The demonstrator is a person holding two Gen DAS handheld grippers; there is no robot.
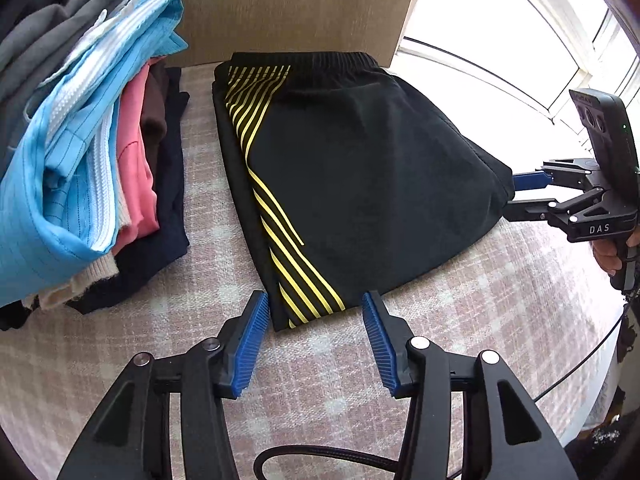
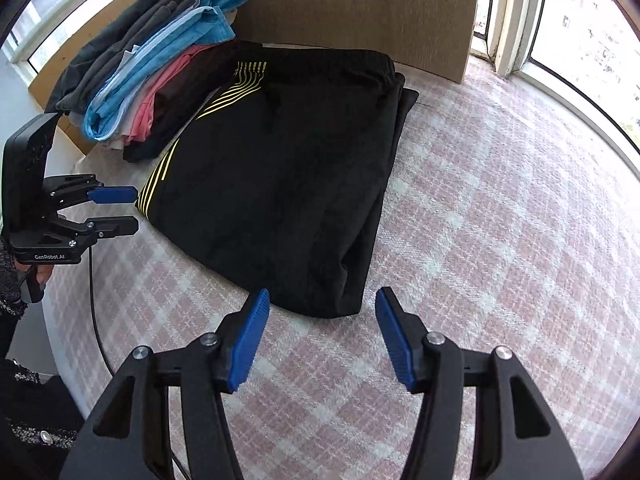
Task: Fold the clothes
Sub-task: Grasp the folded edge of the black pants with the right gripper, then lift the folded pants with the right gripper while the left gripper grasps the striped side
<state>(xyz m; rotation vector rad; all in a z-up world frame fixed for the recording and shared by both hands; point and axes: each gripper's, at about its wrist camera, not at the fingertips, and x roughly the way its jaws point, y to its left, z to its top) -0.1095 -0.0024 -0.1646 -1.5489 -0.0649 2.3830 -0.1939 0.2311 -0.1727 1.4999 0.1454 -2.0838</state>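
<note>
Folded black shorts with yellow stripes (image 1: pixel 360 176) lie flat on the pink checked cloth; they also show in the right wrist view (image 2: pixel 288 184). My left gripper (image 1: pixel 316 312) is open, its blue pads straddling the striped near corner of the shorts, empty. It shows in the right wrist view (image 2: pixel 134 208) at the shorts' left edge. My right gripper (image 2: pixel 322 308) is open and empty, its jaws either side of the near corner of the shorts. In the left wrist view the right gripper (image 1: pixel 516 196) sits at the shorts' right edge.
A stack of folded clothes (image 1: pixel 80 152) in grey, blue, pink and dark colours stands left of the shorts, also visible in the right wrist view (image 2: pixel 160 72). A brown board (image 1: pixel 288 8) stands behind. Windows (image 2: pixel 580 60) line the right. The table edge (image 2: pixel 68 280) runs at left.
</note>
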